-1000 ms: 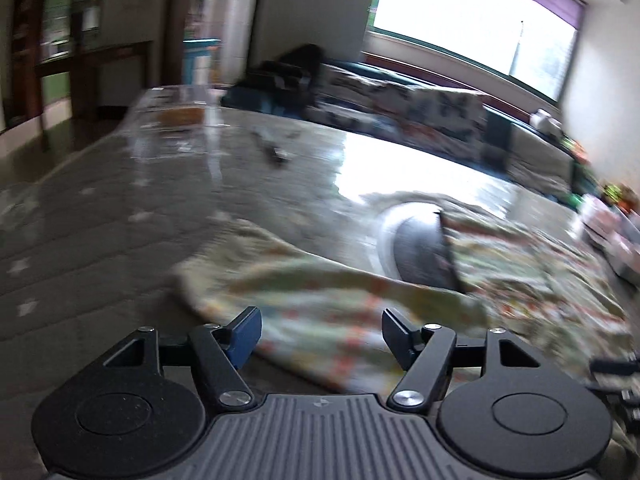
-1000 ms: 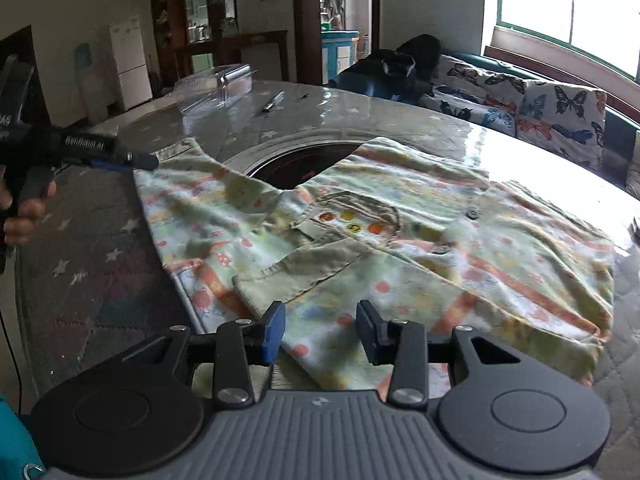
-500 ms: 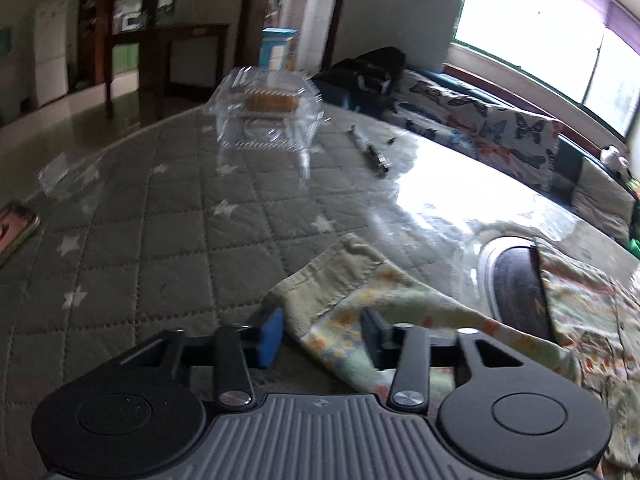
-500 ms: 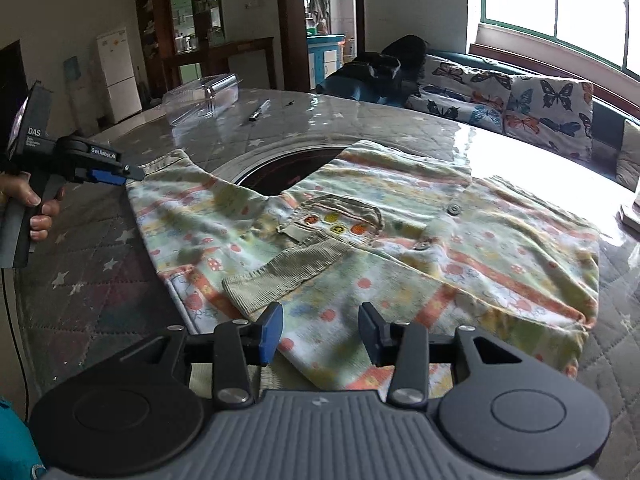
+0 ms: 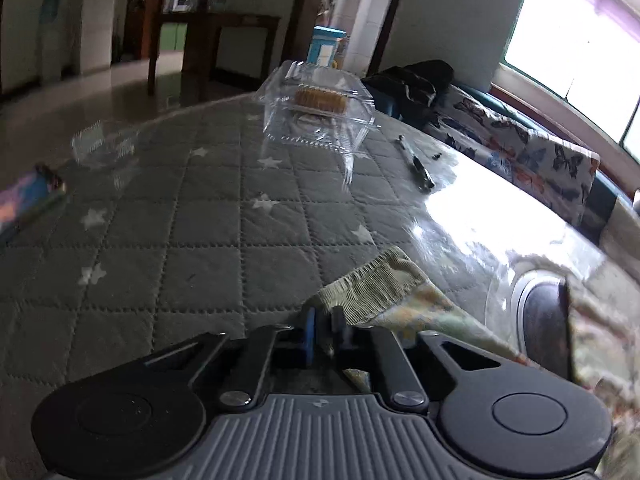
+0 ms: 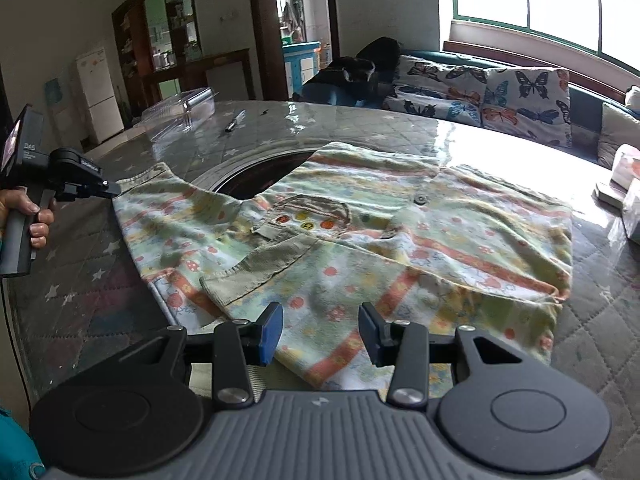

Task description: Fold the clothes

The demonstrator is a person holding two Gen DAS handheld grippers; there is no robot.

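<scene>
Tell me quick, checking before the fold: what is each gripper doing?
Left gripper: shut on the ribbed cuff of the patterned child's shirt.
Right gripper: open above the shirt's hem, holding nothing.

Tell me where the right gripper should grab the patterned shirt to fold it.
Probably the near hem of the shirt, just ahead of the open right gripper. That edge lies flat and free on the table, so come in low from the near side.

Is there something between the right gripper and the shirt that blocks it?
Nothing visible blocks it. The right gripper hangs open directly over the near hem of the shirt. The pen and clear plastic box lie far behind.
</scene>
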